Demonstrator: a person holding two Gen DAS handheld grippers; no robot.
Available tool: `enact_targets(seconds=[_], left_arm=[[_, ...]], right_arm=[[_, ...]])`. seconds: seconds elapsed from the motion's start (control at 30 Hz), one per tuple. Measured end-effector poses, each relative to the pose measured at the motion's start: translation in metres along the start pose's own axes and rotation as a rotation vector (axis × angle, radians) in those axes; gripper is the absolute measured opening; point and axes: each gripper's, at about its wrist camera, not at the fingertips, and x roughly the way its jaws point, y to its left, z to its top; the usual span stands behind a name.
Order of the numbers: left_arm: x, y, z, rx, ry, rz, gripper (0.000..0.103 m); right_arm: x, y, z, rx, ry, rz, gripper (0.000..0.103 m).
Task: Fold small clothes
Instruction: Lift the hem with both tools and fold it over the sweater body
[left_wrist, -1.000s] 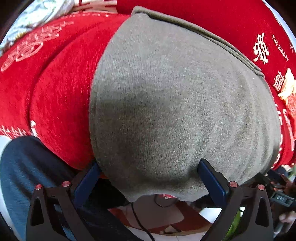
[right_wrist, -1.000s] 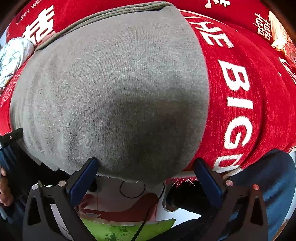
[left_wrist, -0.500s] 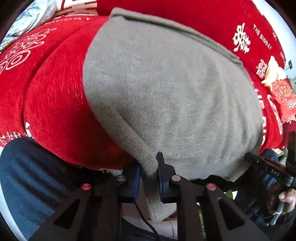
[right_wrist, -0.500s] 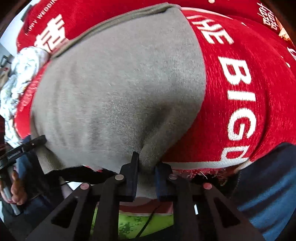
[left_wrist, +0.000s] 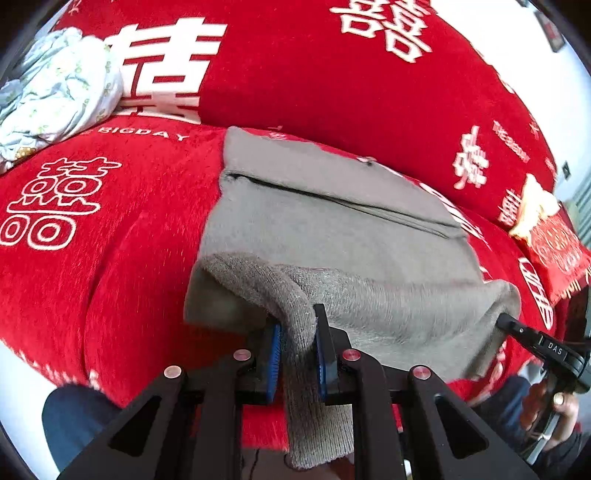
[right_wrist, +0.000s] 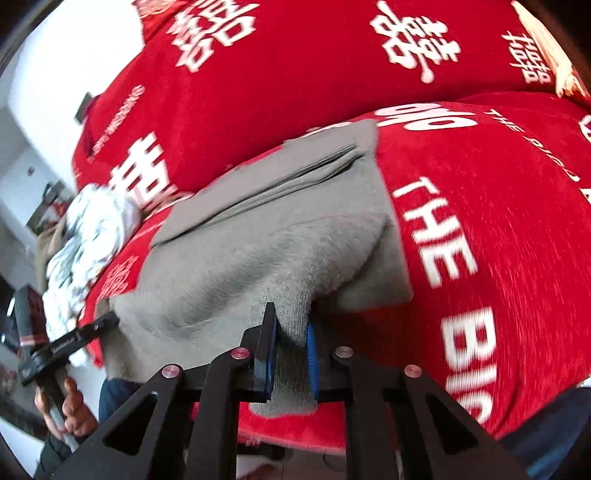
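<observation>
Both tongs are closed on the grey knit garment (left_wrist: 332, 229): your left gripper (left_wrist: 297, 354) pinches its near left corner, your right gripper (right_wrist: 290, 354) its near right corner. It lies on the red cover (left_wrist: 92, 258), near edge lifted. It looks soft, light and stretchy, so I think it will sag between the grips; hold the thick hem.

both wrist views look forward, close over the same grey garment (left_wrist: 332, 236).
</observation>
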Motion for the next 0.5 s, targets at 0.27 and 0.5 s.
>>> enact_targets(seconds=[0.27,0.5], left_arm=[[0.027,0.007,-0.001,-0.035,0.053,-0.010,0.061],[0.002,0.002,-0.027,0.000,0.027,-0.006,0.087]], right_arm=[[0.021,-0.012,0.009,0.026,0.022,0.006,0.025],[-0.009,-0.008,-0.013,0.019,-0.082,-0.007,0.081]])
